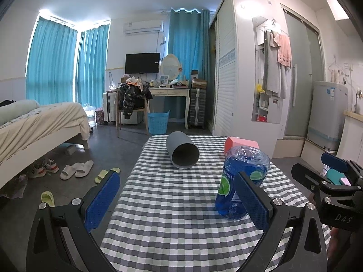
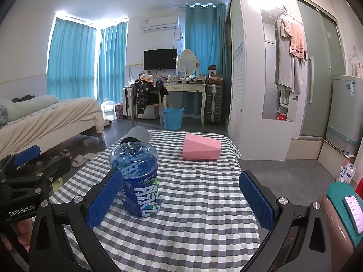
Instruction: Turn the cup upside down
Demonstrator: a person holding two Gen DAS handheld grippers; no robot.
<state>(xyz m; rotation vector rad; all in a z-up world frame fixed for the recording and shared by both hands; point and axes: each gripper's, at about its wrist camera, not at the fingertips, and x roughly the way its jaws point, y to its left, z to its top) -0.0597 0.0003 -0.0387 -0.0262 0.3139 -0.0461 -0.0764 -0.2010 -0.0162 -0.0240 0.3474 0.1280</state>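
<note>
A grey cup (image 1: 182, 153) lies on its side on the checked tablecloth (image 1: 172, 217), its open mouth turned toward me. In the right wrist view the cup (image 2: 136, 135) is partly hidden behind a blue jar. My left gripper (image 1: 175, 179) is open and holds nothing; it hovers over the near half of the table, well short of the cup. My right gripper (image 2: 180, 176) is also open with nothing between its blue pads (image 2: 256, 197), and the cup lies far off to its left. Each gripper shows at the edge of the other's view.
A blue plastic jar (image 1: 242, 181) (image 2: 138, 179) stands between the cup and the right gripper. A pink box (image 2: 202, 148) lies at the table's far right. Beyond the table are a bed (image 1: 40, 122), slippers on the floor, a blue basket (image 1: 158, 122) and a white wardrobe (image 1: 229, 79).
</note>
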